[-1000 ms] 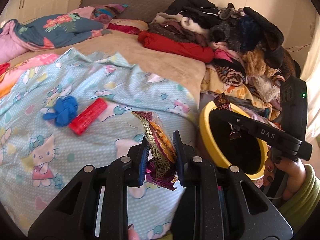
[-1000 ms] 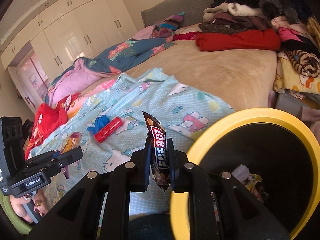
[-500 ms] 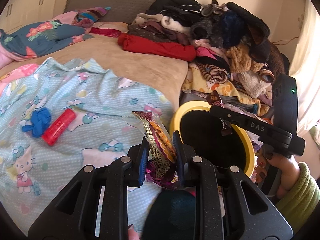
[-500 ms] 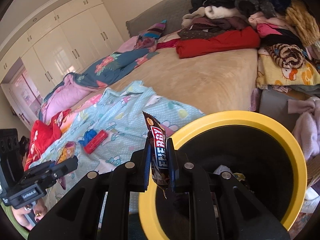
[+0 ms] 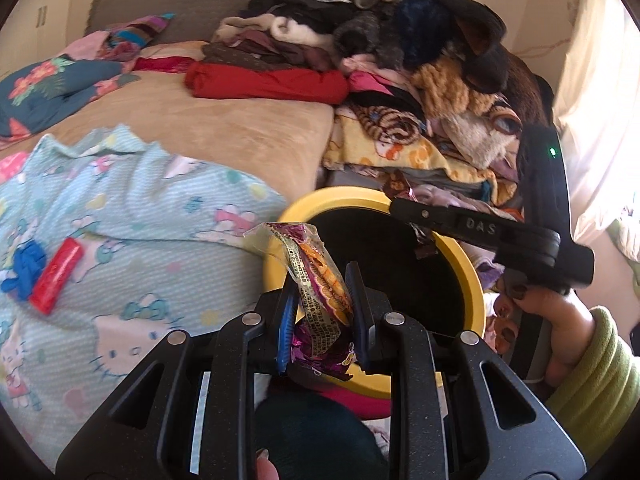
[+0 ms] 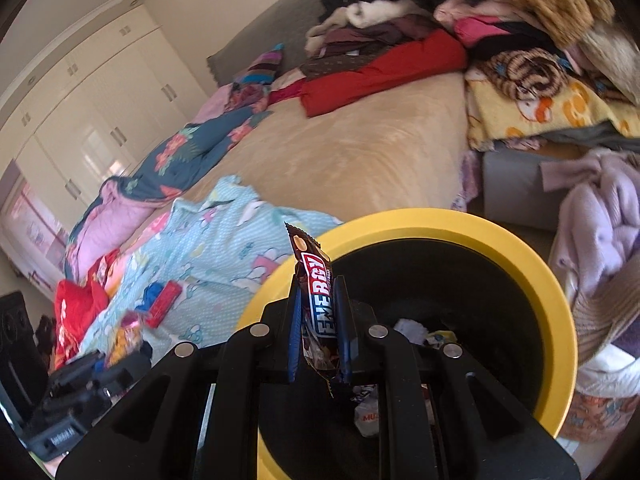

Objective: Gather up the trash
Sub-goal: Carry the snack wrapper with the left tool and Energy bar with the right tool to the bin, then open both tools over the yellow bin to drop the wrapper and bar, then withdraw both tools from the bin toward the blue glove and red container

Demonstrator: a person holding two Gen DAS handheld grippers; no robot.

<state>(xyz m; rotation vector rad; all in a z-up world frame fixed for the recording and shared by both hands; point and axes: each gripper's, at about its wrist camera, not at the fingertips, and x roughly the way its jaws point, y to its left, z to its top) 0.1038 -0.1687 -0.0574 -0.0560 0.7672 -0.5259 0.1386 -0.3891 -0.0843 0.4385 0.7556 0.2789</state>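
An ENERGY bar wrapper (image 6: 320, 300) is clamped upright in the right gripper (image 6: 318, 320) at frame centre, above the yellow-rimmed bin (image 6: 560, 312). A purple snack wrapper (image 5: 320, 292) is pinched by the left gripper (image 5: 320, 320) beside the bin's rim. A Hello Kitty sheet (image 5: 140, 200) covers the bed at left, with piled clothes (image 5: 400, 40) at upper right and white wardrobes (image 6: 100, 120) at upper left.

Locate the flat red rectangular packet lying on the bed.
The flat red rectangular packet lies at the left wrist view's left edge, on the pale blue cartoon-print sheet, touching a knotted blue cloth on its left, well left of the yellow-rimmed black bin.
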